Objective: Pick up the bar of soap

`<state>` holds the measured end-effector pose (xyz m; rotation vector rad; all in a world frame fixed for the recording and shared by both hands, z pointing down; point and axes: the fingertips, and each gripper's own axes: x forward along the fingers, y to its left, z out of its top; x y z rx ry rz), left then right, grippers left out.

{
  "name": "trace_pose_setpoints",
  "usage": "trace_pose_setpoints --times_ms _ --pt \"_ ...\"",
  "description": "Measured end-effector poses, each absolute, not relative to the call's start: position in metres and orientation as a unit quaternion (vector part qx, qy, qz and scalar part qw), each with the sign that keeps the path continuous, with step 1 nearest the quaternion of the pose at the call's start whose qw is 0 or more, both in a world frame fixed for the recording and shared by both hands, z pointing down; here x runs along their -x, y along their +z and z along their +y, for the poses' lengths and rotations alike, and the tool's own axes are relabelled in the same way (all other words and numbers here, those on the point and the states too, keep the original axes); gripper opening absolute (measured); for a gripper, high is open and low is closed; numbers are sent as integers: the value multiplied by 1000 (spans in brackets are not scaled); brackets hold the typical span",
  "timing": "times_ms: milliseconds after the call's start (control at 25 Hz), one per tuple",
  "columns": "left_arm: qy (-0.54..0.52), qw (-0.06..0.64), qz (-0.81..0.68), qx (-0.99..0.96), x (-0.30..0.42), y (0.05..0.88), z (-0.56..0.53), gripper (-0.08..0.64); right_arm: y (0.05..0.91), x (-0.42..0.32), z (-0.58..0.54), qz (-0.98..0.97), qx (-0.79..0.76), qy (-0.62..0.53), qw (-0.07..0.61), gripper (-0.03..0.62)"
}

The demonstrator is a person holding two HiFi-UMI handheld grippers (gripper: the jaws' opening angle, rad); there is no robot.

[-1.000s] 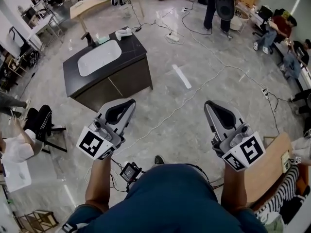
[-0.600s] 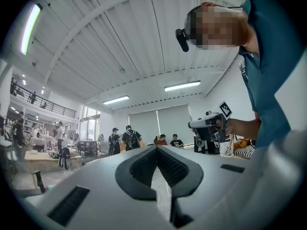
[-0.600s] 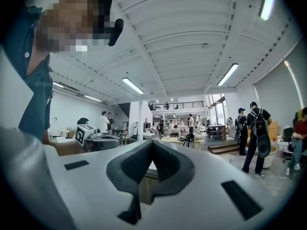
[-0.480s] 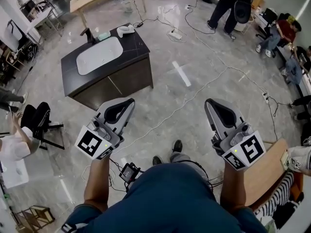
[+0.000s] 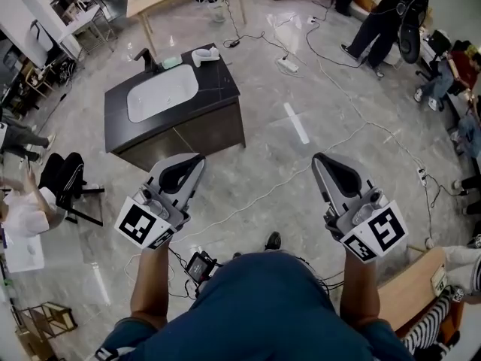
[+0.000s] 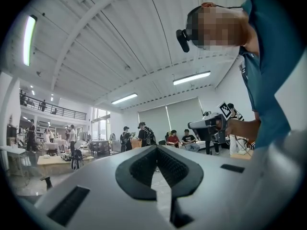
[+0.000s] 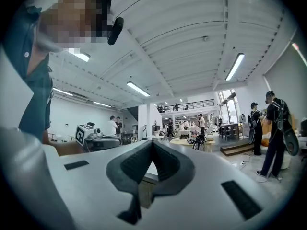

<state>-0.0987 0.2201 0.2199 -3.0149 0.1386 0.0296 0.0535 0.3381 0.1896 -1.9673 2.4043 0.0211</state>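
A black vanity cabinet (image 5: 218, 122) with a white sink (image 5: 161, 94) and a dark faucet (image 5: 147, 57) stands on the floor ahead, to the left. On its far edge lies a small pale green block (image 5: 171, 62), apparently the soap, beside a white object (image 5: 204, 53). My left gripper (image 5: 194, 159) and right gripper (image 5: 322, 159) are held out in front of the person's body, well short of the cabinet. Both are shut with nothing in them. Each gripper view shows closed jaws, the left gripper (image 6: 154, 150) and the right gripper (image 7: 152, 145), against the ceiling and hall.
Cables (image 5: 323, 74) snake over the marble floor, with a white strip (image 5: 295, 122) between me and the back. People stand at the back right (image 5: 379, 13). A black chair (image 5: 64, 183) is at left, a wooden table (image 5: 406, 288) at lower right.
The cabinet has shifted right and slightly nearer in the head view as the person walks. Both grippers keep their pose, shut.
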Motion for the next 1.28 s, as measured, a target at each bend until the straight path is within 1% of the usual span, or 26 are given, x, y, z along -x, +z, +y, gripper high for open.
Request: trace_pose_setpoints --times_ms 280,440,600,720,1000,1280 --pt "1 69 65 995 51 221 218 3 194 -107 325 790 613 9 22 15" --pt "-9 68 64 996 38 225 212 3 203 -122 317 791 611 -3 25 15" --pt "-11 63 67 996 28 234 183 3 215 -134 290 790 613 -12 21 15" --pt "-9 61 59 996 22 240 157 3 218 -135 266 788 616 -11 20 15" --pt "14 67 45 997 28 219 106 3 194 -129 225 772 635 6 9 15" --pt "23 59 30 998 32 232 51 3 202 -115 174 765 644 7 -3 15"
